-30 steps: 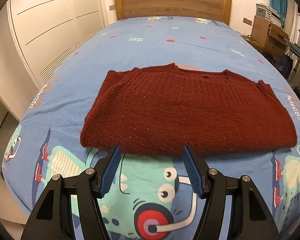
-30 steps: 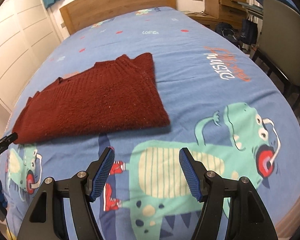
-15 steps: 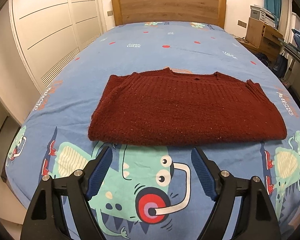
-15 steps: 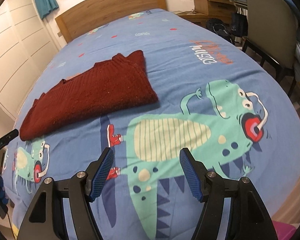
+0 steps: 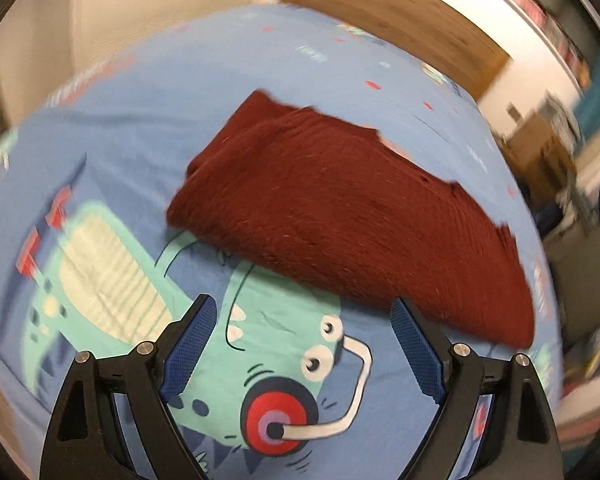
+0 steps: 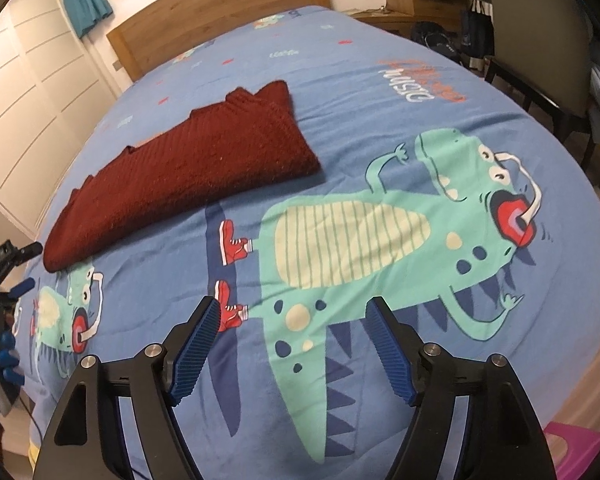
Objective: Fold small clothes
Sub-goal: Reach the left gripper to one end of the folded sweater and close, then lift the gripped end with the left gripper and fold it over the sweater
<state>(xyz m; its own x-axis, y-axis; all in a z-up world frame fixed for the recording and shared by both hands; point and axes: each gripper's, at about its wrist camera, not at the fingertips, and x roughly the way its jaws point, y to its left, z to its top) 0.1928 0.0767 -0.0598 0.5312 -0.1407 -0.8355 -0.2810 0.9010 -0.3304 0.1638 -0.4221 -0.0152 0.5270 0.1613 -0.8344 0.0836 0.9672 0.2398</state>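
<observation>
L wrist view: left gripper (image 5: 304,312) fingers apart, empty, just short of the near edge of the dark red knitted sweater (image 5: 340,216), folded flat on the blue dinosaur-print bed (image 5: 120,140). R wrist view: right gripper (image 6: 294,328) also apart w/ nothing held, well away from sweater (image 6: 188,168). Looks btwn folds; next likely needs pinching an end of the sweater to fold it across.

I am holding the left gripper (image 5: 302,322) and the right gripper (image 6: 292,322) with jaws spread wide, both gripping nothing.
</observation>
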